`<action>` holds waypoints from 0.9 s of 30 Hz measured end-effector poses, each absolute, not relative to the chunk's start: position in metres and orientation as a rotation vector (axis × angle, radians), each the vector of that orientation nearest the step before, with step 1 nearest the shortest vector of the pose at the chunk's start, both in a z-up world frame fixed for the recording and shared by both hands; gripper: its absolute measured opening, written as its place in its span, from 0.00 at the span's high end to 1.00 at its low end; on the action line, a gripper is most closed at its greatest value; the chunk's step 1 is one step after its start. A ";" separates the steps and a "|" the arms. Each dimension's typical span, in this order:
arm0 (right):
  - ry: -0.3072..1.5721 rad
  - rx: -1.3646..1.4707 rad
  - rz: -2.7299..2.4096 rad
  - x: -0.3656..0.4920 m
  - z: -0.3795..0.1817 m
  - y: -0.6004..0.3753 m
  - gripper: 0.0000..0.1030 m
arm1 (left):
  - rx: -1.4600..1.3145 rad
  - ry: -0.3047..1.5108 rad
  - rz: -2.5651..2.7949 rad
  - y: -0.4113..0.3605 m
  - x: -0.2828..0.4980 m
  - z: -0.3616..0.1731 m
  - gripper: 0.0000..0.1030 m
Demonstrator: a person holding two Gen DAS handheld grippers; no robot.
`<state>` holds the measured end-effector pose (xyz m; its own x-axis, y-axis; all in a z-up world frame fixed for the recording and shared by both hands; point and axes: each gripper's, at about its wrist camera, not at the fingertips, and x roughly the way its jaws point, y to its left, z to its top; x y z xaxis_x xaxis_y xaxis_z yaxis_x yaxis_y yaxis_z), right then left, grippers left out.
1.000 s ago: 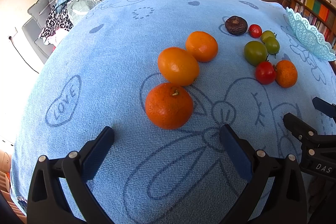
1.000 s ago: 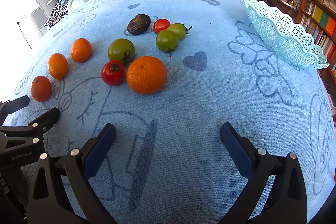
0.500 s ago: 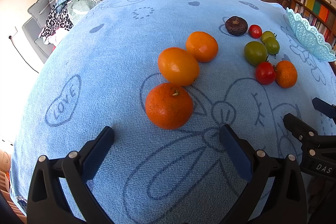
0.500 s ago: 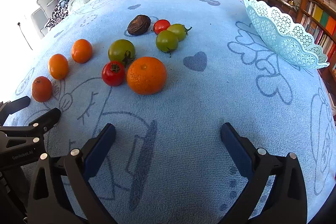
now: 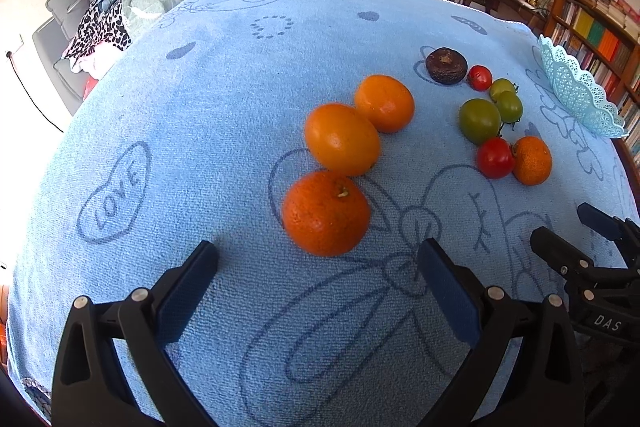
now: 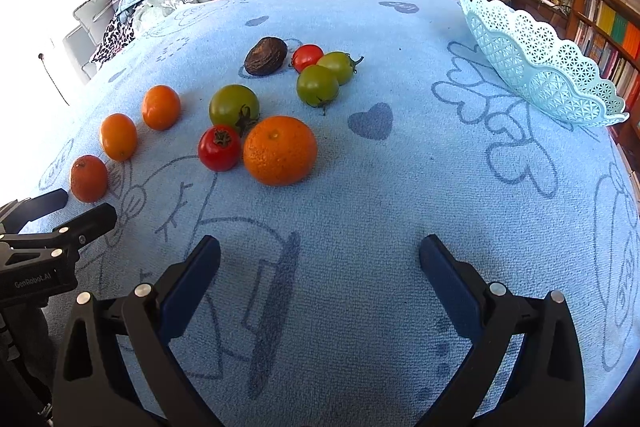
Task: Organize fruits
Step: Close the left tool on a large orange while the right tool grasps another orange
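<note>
Both pairs of our fingers stand spread wide with nothing between them: the left gripper hovers low over the blue towel, just short of the nearest orange, and the right gripper hangs over bare cloth, well back from the fruit. From the left view we see three oranges in a slanting row, the middle orange and the far orange seeming to touch, though the lens may flatten a small gap. From the right view, a large orange sits against a red tomato, with a big green tomato just behind them. Farther back lie two smaller green tomatoes, a small red tomato and a dark wrinkled fruit. Our pale blue lattice basket stands tilted at the towel's right edge, well apart from all the fruit.
</note>
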<state>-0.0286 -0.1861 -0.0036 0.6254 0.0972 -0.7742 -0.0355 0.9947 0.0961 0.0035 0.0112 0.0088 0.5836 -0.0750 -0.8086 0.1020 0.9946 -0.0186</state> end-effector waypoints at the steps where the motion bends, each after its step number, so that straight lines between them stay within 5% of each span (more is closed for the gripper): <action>1: 0.892 0.082 0.081 -0.029 -0.002 -0.188 0.02 | 0.029 0.940 -0.101 0.012 0.004 0.010 0.05; 12: 0.820 0.123 0.121 -0.014 0.029 -0.192 0.04 | 0.028 0.907 -0.116 0.008 0.010 0.020 0.23; 27: 0.892 0.139 0.198 0.011 0.009 -0.185 0.51 | 0.019 0.875 -0.103 0.008 0.017 0.015 0.56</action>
<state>0.0105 -0.1846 0.0092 0.6115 0.2285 -0.7575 -0.1132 0.9728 0.2020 0.0172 0.0076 0.0151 0.6365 -0.0821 -0.7669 0.0978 0.9949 -0.0253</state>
